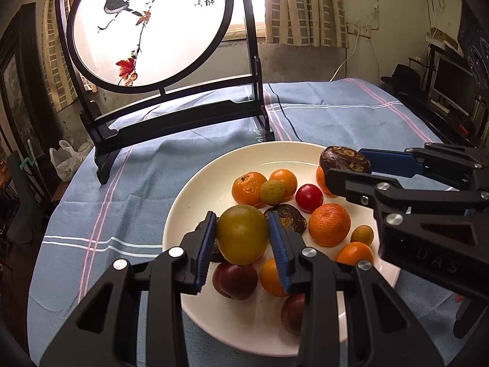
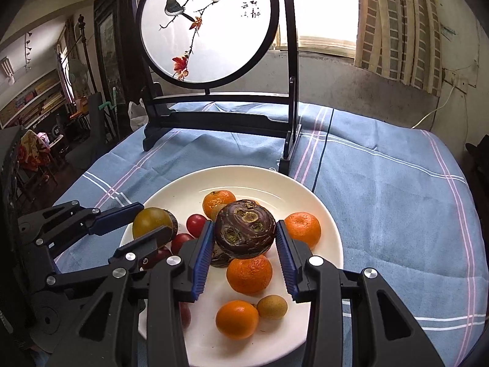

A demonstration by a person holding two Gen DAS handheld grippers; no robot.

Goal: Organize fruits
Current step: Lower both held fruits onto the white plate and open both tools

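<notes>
Blue checked cloth (image 1: 146, 189), white plate (image 1: 195, 189) dead ahead, right under both tongs.

Left gripper (image 1: 243, 238) clamped on greenish plum (image 1: 242, 234), right gripper (image 2: 244, 237) clamped on dark water chestnut (image 2: 244, 229); both hanging just above the pile.

Both wrist cameras look steeply down, close over the white plate (image 1: 183, 214) (image 2: 324, 214), sharing it and the bird screen (image 1: 149, 27) (image 2: 207, 27) behind.
</notes>
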